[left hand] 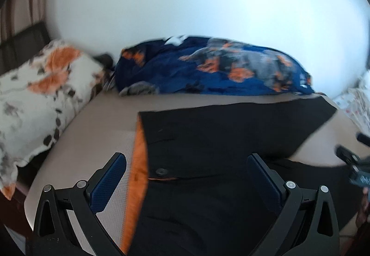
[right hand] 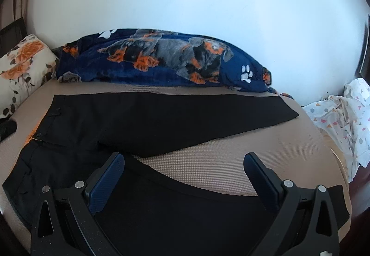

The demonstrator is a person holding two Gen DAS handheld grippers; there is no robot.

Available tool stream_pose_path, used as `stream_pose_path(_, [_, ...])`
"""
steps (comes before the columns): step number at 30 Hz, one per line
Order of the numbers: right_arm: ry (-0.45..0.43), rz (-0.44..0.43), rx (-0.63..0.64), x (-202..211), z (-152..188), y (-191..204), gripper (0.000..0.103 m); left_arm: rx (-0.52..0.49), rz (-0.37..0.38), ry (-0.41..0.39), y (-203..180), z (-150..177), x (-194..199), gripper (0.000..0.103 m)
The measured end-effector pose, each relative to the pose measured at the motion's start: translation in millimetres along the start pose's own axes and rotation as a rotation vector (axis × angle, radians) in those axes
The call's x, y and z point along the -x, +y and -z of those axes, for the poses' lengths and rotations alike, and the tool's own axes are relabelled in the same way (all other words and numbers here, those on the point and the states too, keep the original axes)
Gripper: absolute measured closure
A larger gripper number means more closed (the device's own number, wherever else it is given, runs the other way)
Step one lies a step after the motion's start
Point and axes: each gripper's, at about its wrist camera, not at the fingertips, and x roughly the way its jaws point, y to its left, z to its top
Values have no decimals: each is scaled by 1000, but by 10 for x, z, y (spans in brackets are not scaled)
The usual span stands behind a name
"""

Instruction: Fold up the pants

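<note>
Black pants (right hand: 148, 117) with an orange lining lie flat on the tan mattress (right hand: 222, 159), waist to the left, the two legs spread apart toward the right. In the left wrist view the waistband with its orange inside (left hand: 138, 163) and a button (left hand: 161, 172) lies just ahead. My left gripper (left hand: 186, 164) is open and empty above the waist. My right gripper (right hand: 185, 163) is open and empty above the near leg, close to the crotch. The right gripper also shows at the right edge of the left wrist view (left hand: 356, 163).
A dark blue blanket with a dog print (right hand: 161, 59) lies along the white wall behind the pants. A floral pillow (left hand: 37, 99) is at the left. A crumpled white patterned sheet (right hand: 342, 117) lies at the right edge of the bed.
</note>
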Motion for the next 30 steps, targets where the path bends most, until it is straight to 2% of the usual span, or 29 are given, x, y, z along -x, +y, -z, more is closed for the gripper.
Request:
stream_pose_path(4, [27, -9, 13, -149, 0, 70, 1, 122, 9, 47, 515, -149, -395, 3])
stream_pose_path(8, [47, -12, 25, -281, -3, 124, 1, 201, 55, 102, 929, -325, -858, 18])
stream_pose_path(11, [59, -13, 35, -359, -1, 167, 1, 231, 97, 156, 1171, -443, -1271, 20])
stream_pose_path(15, [90, -11, 54, -506, 19, 224, 1, 189, 188, 212, 1271, -521, -1676, 21])
stream_pose_path(17, [108, -6, 64, -571, 39, 253, 1, 141, 268, 285, 1282, -558, -1948, 21])
stream_pose_path(20, [126, -9, 69, -639, 60, 276, 1, 98, 260, 320, 1302, -570, -2154, 21])
stream_pose_path(22, [133, -9, 74, -683, 58, 302, 1, 89, 310, 357, 1308, -567, -2295, 21])
stream_pose_path(23, [137, -9, 76, -701, 59, 312, 1, 81, 340, 358, 1296, -560, -2343, 21])
stream_pose_path(26, [146, -8, 82, -741, 65, 346, 1, -11, 351, 350, 1193, -581, -2382, 23])
stream_pose_path(27, [150, -10, 84, -755, 66, 359, 1, -5, 359, 349, 1192, -600, -2413, 25])
stream_pose_path(28, [154, -11, 85, -763, 67, 363, 1, 17, 370, 352, 1209, -624, -2439, 31])
stream_pose_path(29, [158, -14, 85, -777, 64, 370, 1, 23, 352, 345, 1218, -646, -2460, 63])
stream_pose_path(30, [162, -18, 84, -792, 64, 383, 1, 13, 285, 335, 1215, -659, -2472, 82])
